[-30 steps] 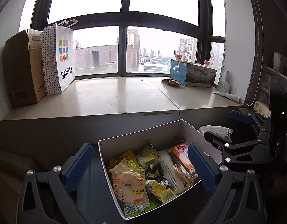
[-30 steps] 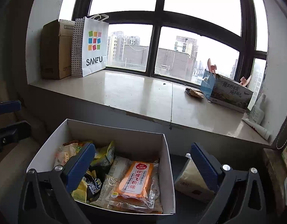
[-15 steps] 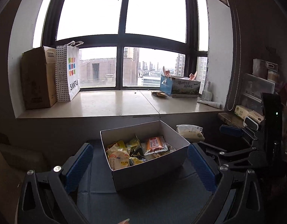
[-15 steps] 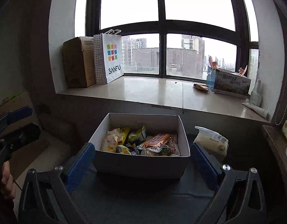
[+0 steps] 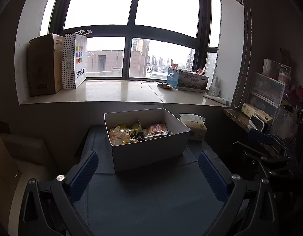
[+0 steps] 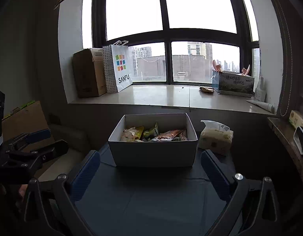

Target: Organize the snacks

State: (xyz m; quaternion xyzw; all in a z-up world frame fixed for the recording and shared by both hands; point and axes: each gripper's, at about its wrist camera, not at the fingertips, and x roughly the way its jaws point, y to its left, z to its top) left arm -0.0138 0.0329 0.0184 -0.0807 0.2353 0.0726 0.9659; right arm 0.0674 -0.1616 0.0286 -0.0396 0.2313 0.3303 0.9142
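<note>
A white open box (image 5: 149, 151) (image 6: 154, 153) stands on a dark blue cloth-covered table (image 5: 147, 196) (image 6: 151, 196). Several snack packets lie inside, among them an orange packet (image 5: 157, 128) (image 6: 169, 133) and yellow packets (image 5: 120, 135) (image 6: 131, 133). My left gripper (image 5: 147, 169) is open and empty, held back from the box's near side. My right gripper (image 6: 151, 167) is open and empty, also short of the box. Each gripper shows at the edge of the other's view: the right one (image 5: 269, 147), the left one (image 6: 29, 143).
A tissue pack (image 5: 193, 125) (image 6: 215, 137) sits right of the box. The window sill (image 5: 116, 92) holds a cardboard box (image 5: 43, 64), a SANFU paper bag (image 5: 75, 61) and a blue carton (image 5: 187, 79). Shelves with clutter (image 5: 269, 98) stand at the right. A cardboard piece (image 6: 23, 118) leans at the left.
Both grippers have pulled back and away from the box, which now looks smaller and farther off. Both stay open and empty.
</note>
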